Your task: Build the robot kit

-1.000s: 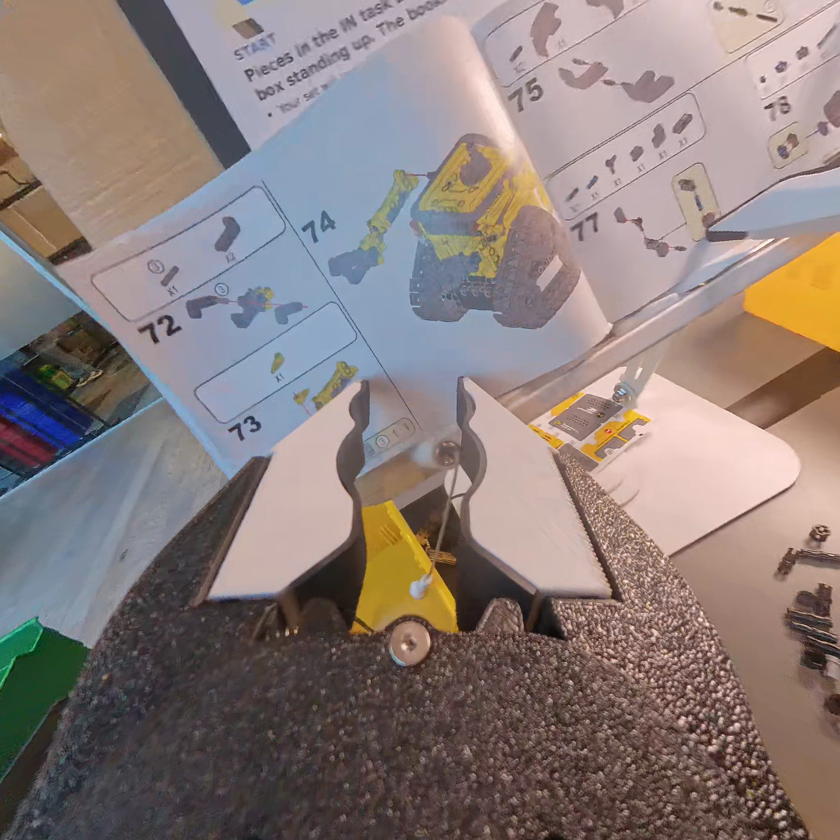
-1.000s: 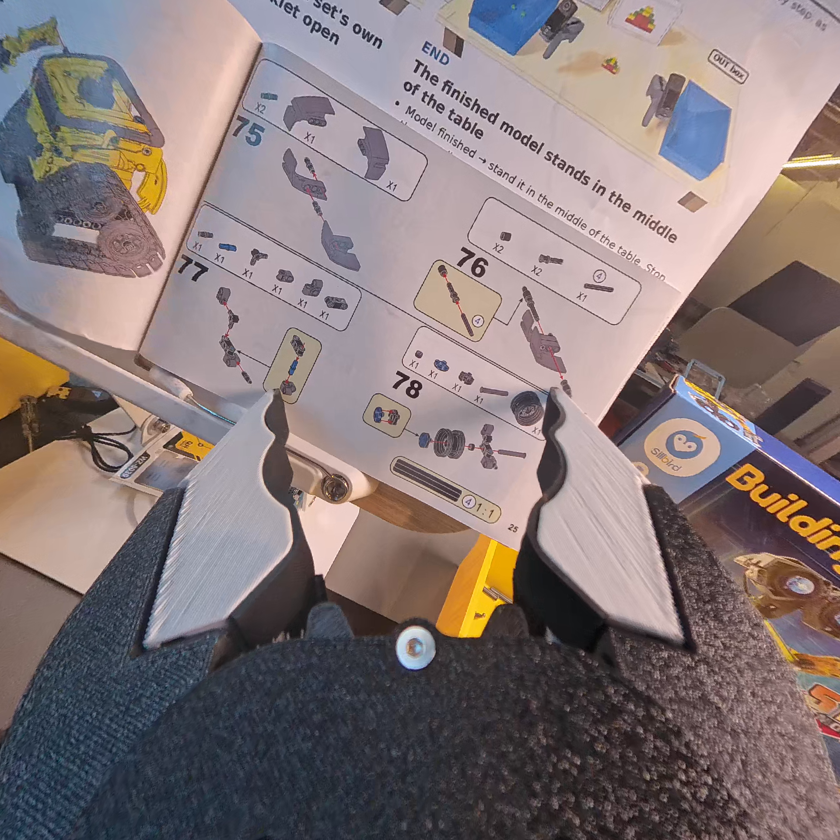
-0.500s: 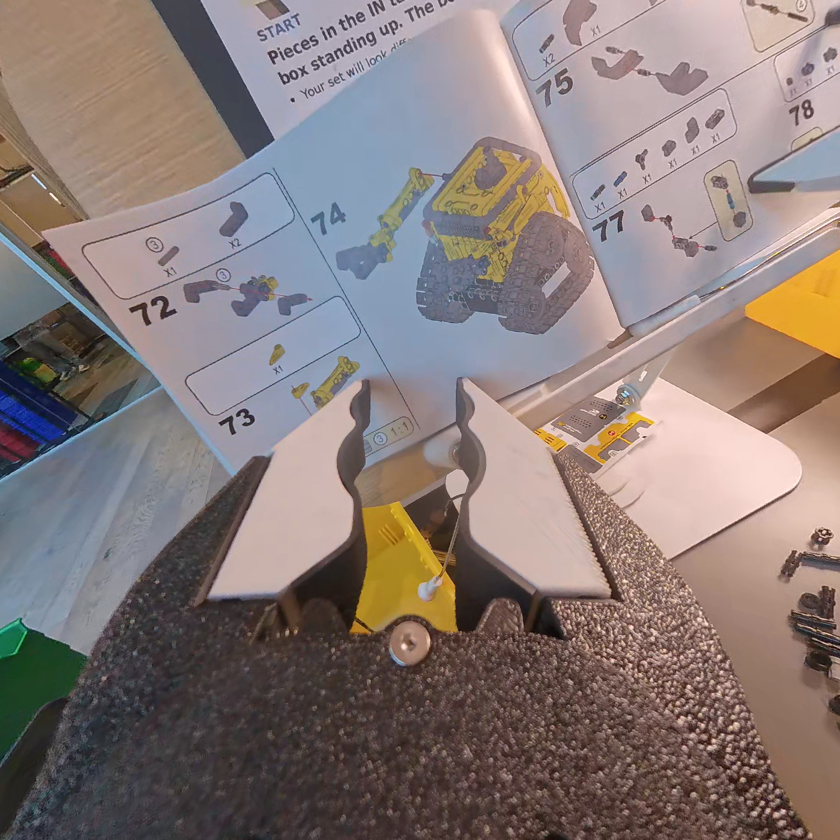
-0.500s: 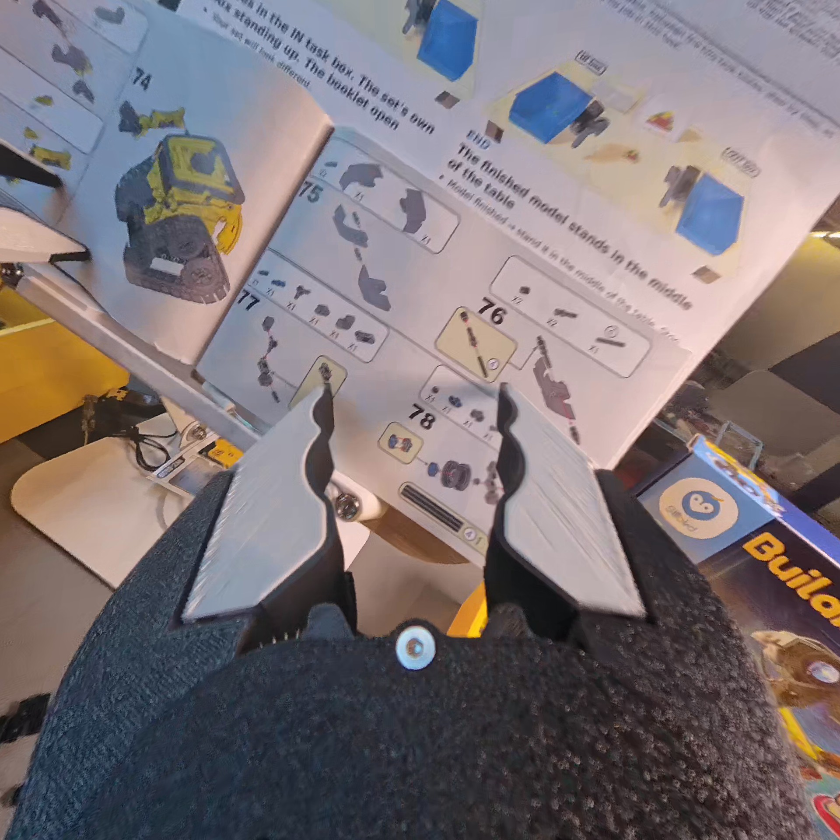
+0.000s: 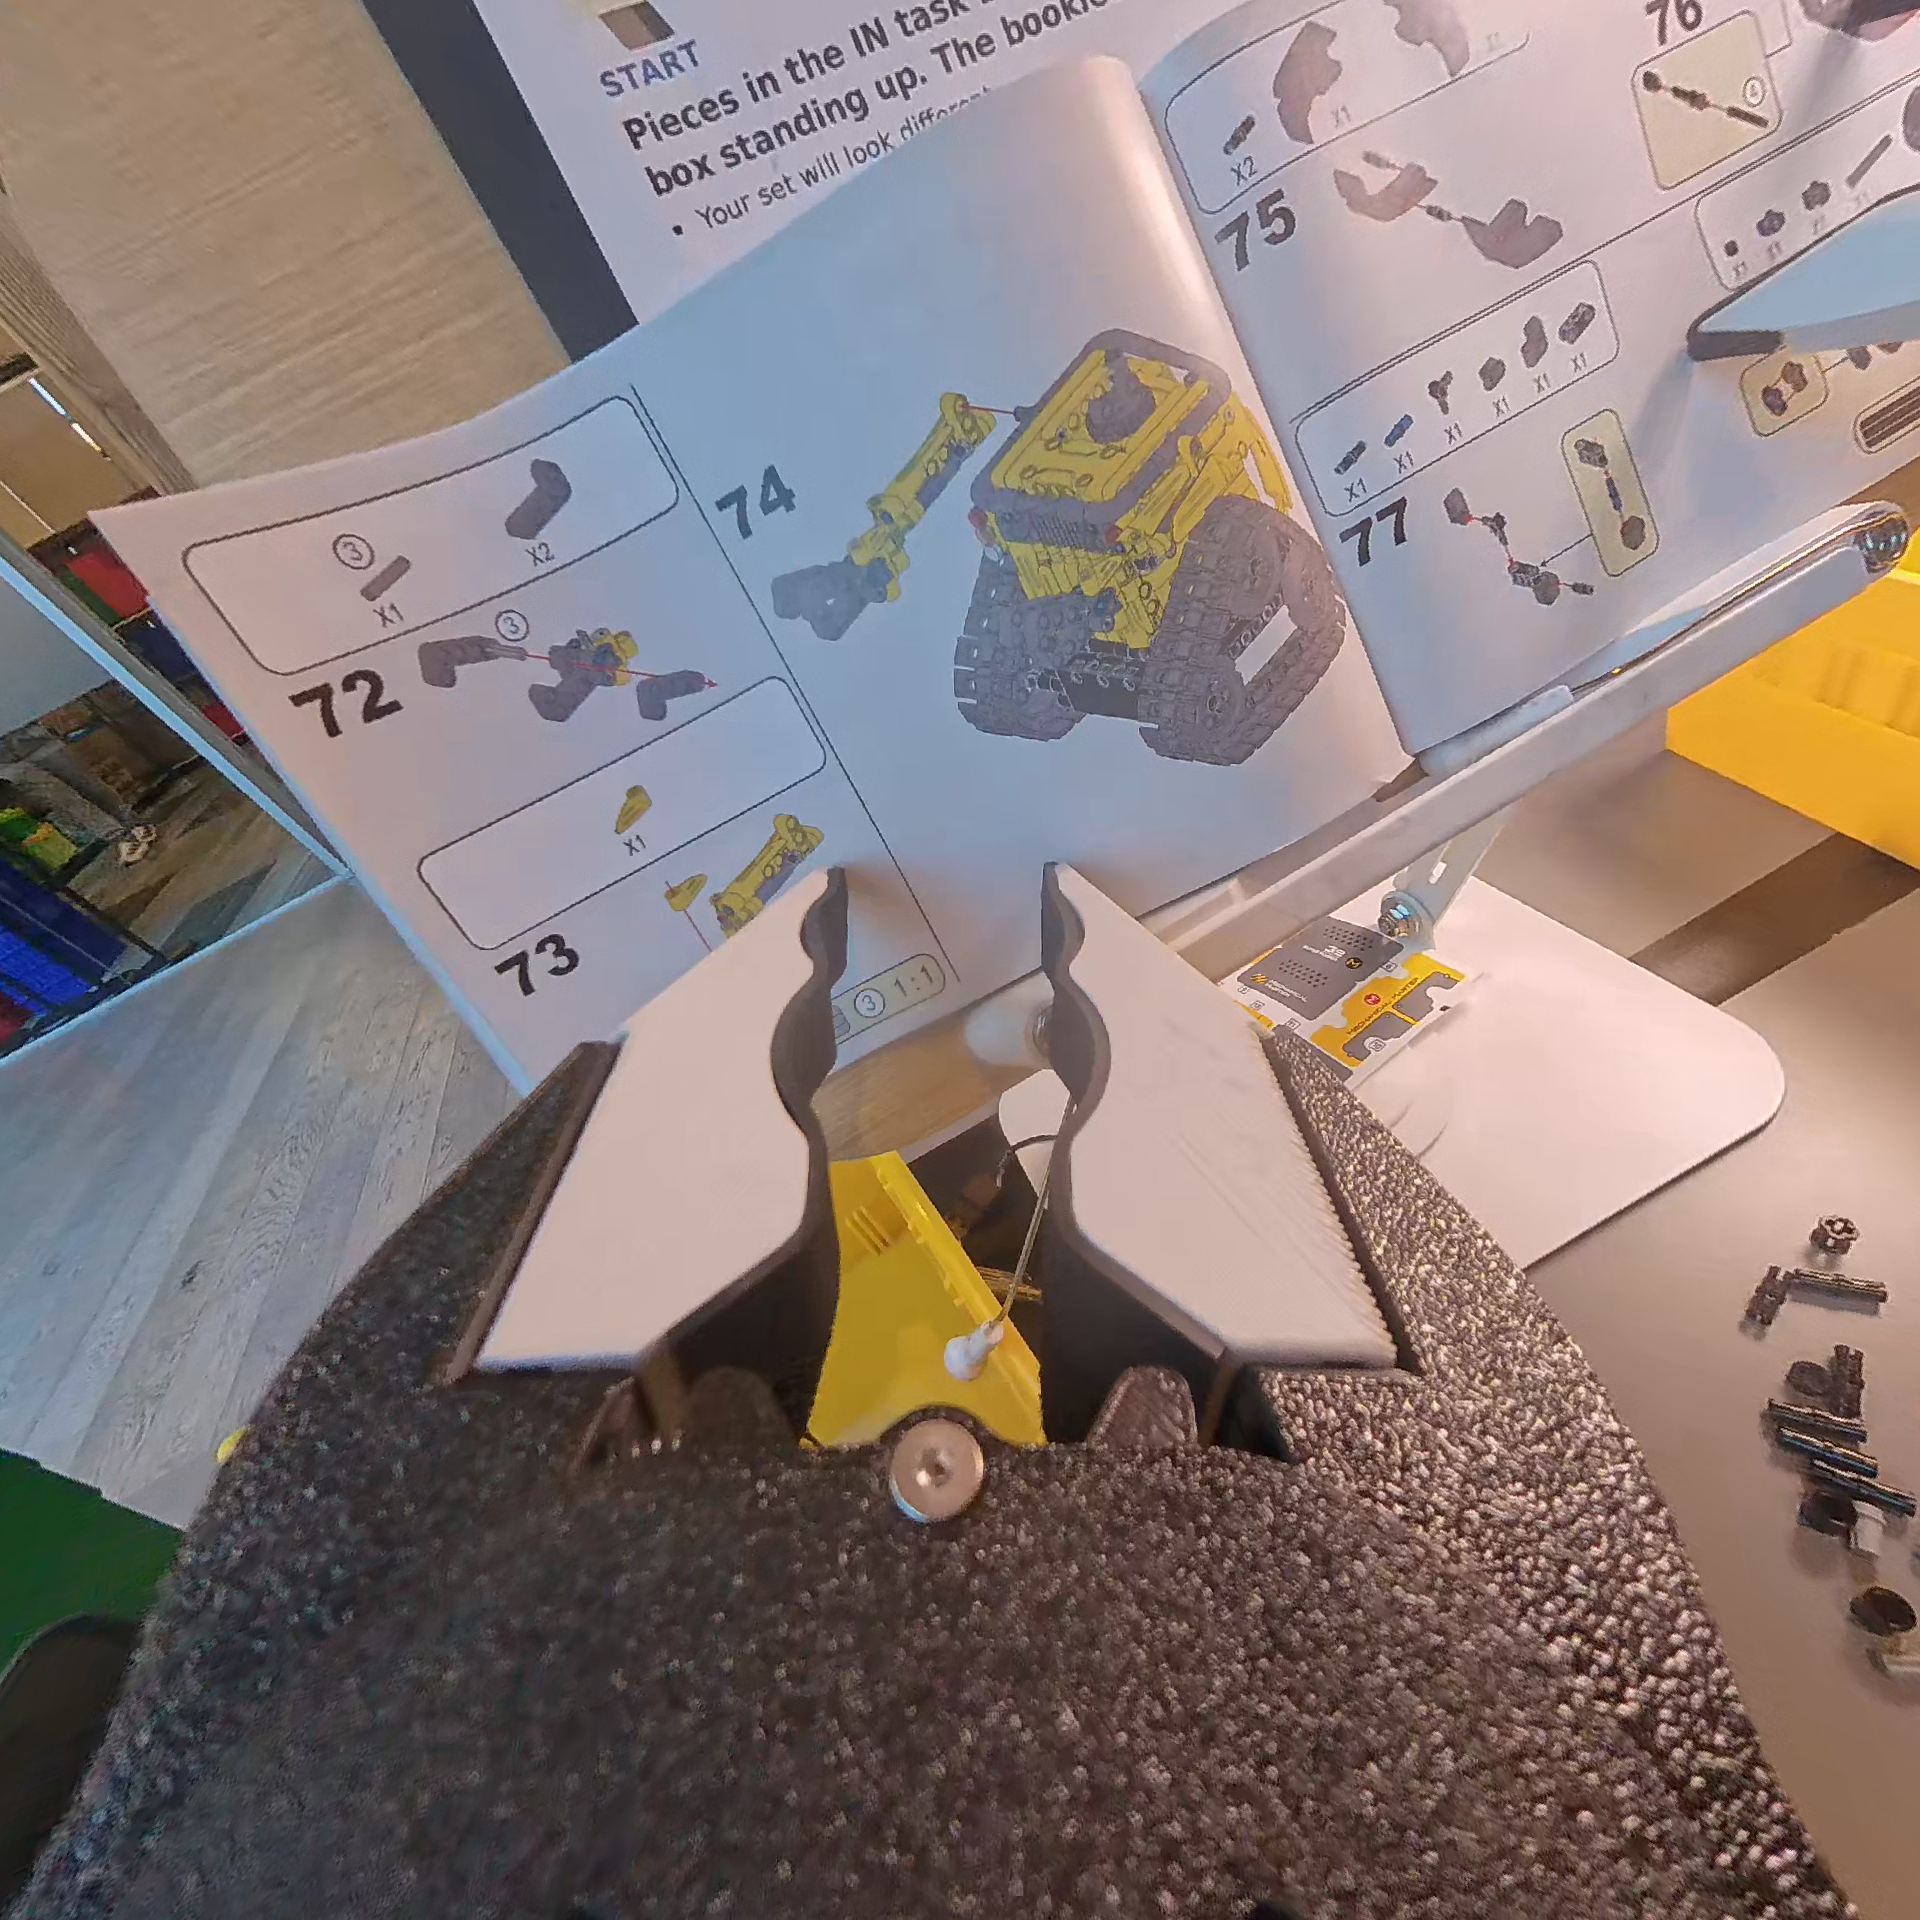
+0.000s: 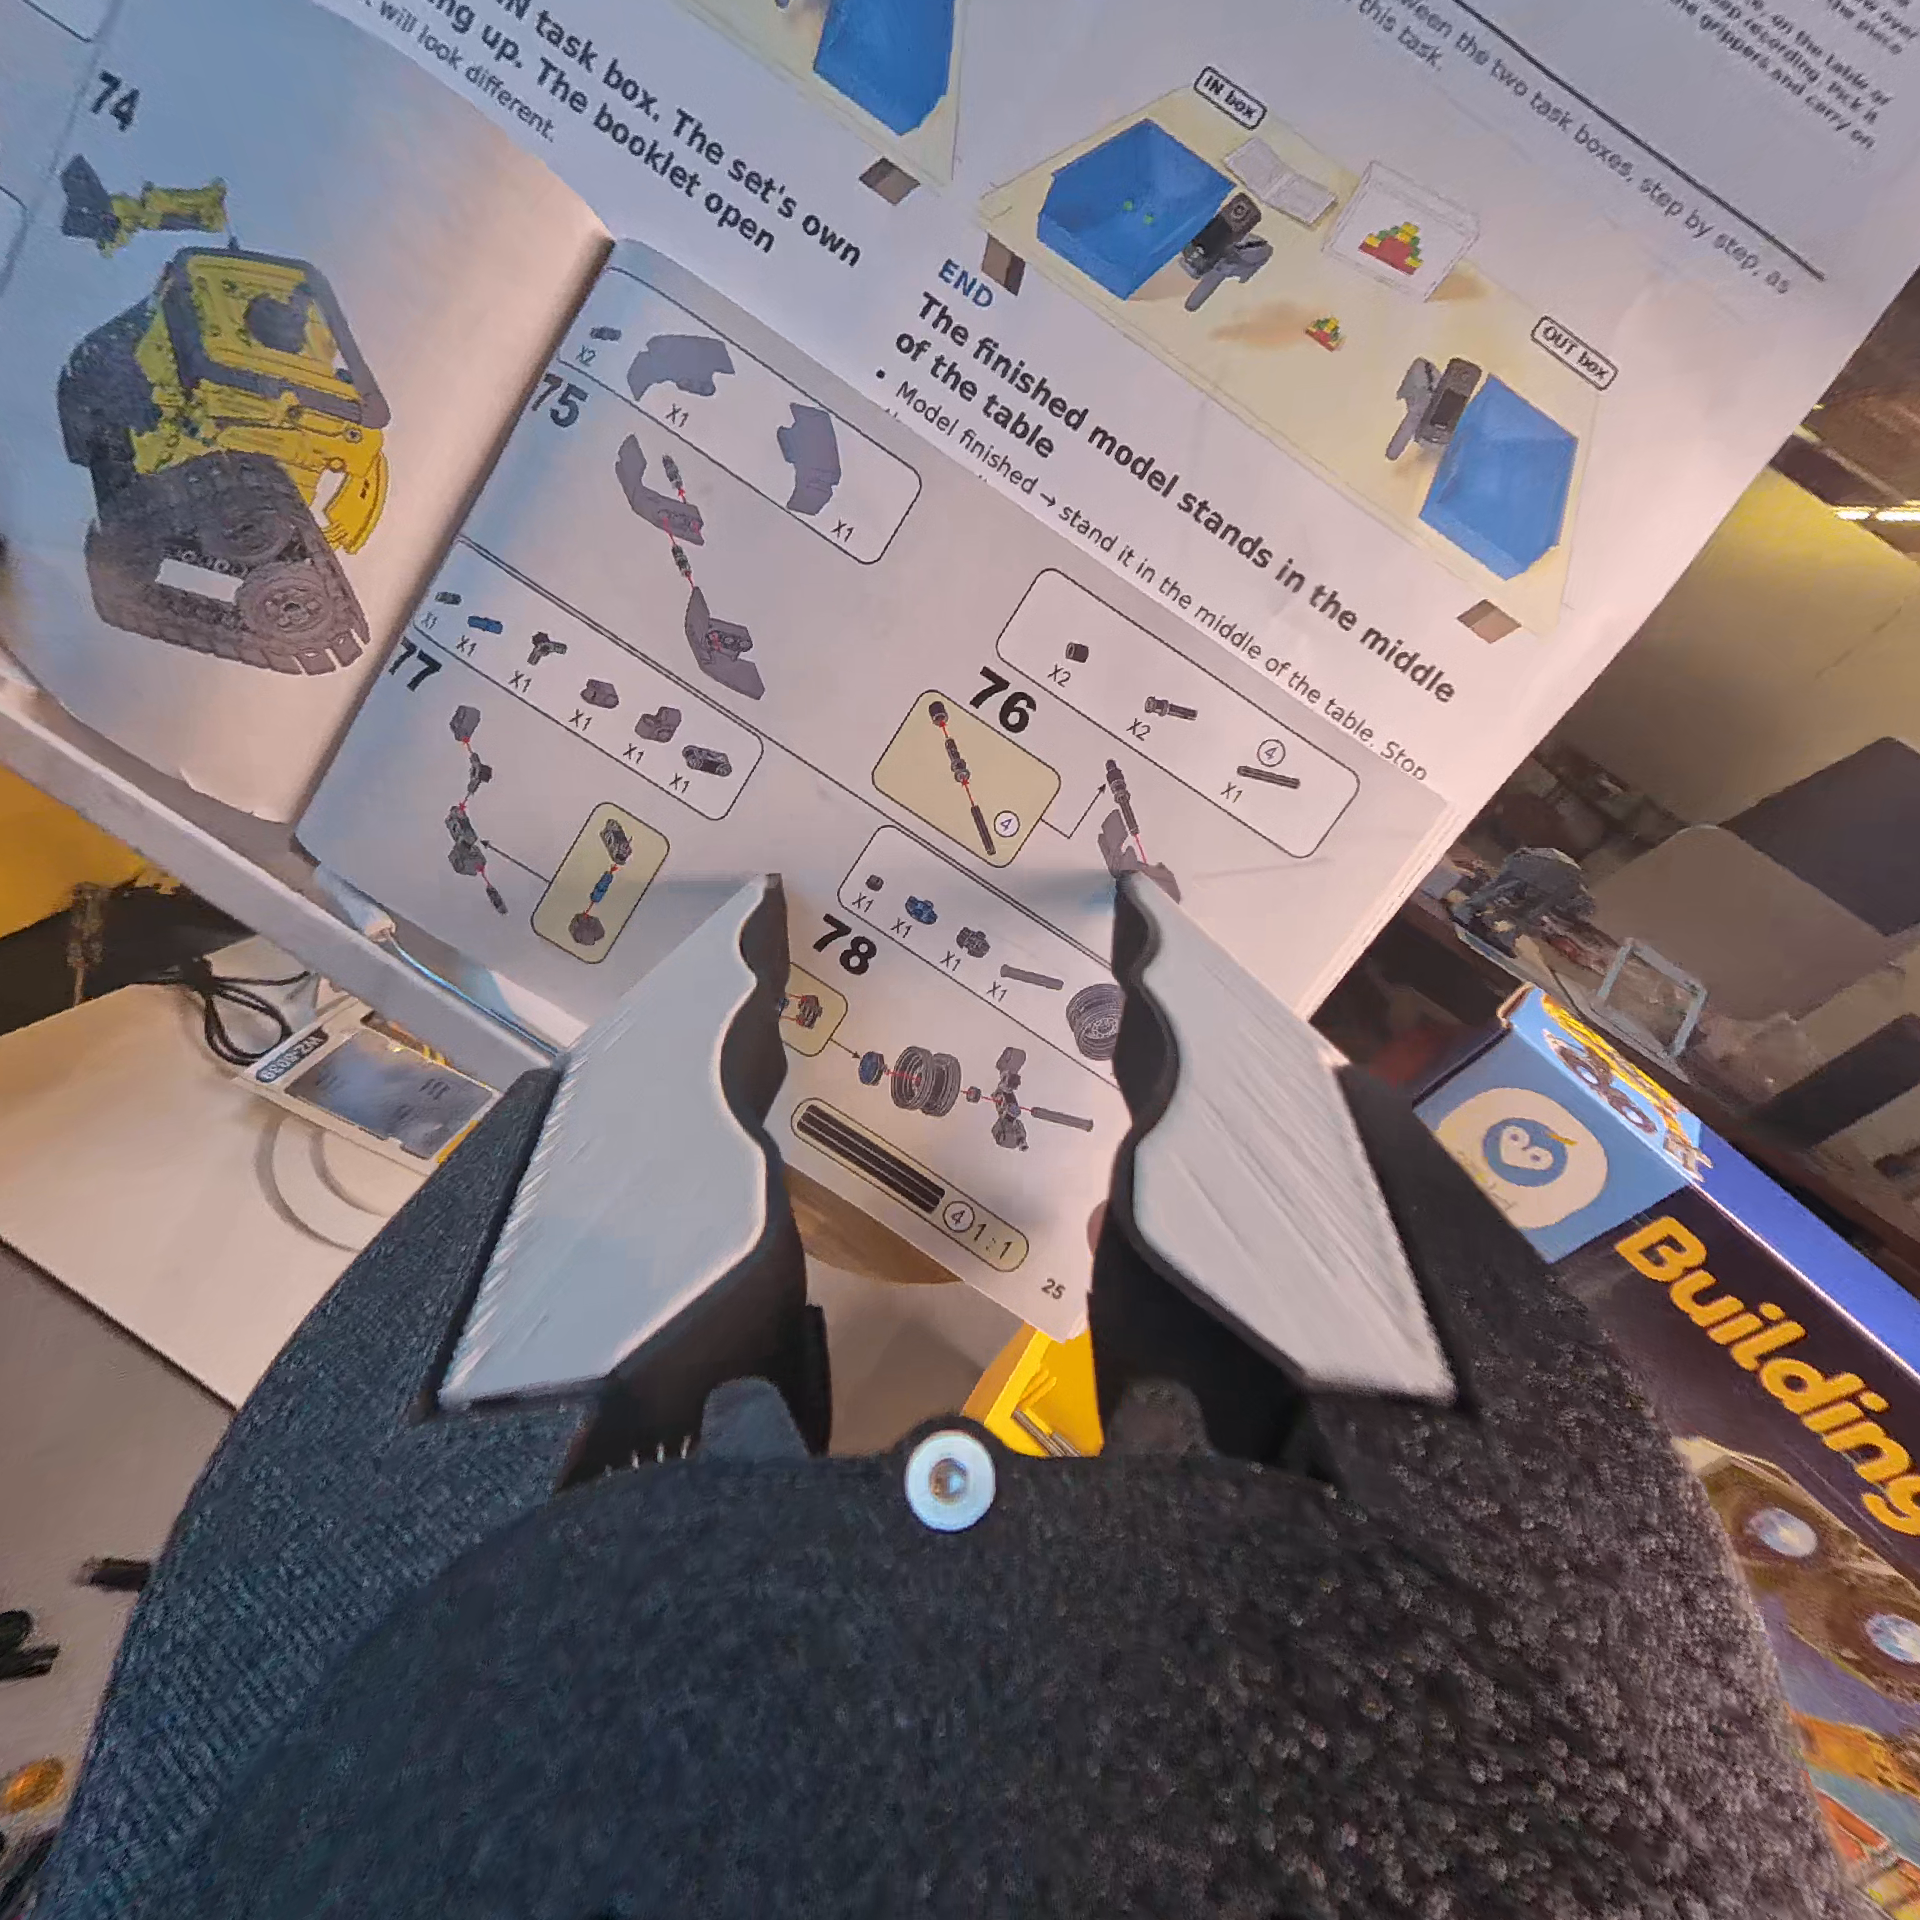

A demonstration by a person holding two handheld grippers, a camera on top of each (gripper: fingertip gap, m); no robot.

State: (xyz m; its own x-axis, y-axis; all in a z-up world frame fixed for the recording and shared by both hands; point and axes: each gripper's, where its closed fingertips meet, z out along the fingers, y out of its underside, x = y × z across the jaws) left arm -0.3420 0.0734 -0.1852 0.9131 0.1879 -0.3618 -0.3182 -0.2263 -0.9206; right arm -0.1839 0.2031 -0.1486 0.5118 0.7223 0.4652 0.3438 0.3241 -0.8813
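Evidently the open instruction booklet [image 5: 935,540] rests on a pale stand [image 5: 1538,717] above the bench [image 5: 1714,1195]; left gripper [image 5: 940,904] narrowly parted, empty; right gripper [image 6: 945,899] wider, empty, framing the lower page; thin, floppy paper, likely best pinched at an edge.

Each claw, left [image 5: 943,904] and right [image 6: 943,899], has two pale grey wedge-shaped fingers with wavy black inner edges, a black pebbled-foam body and one silver screw at its middle.
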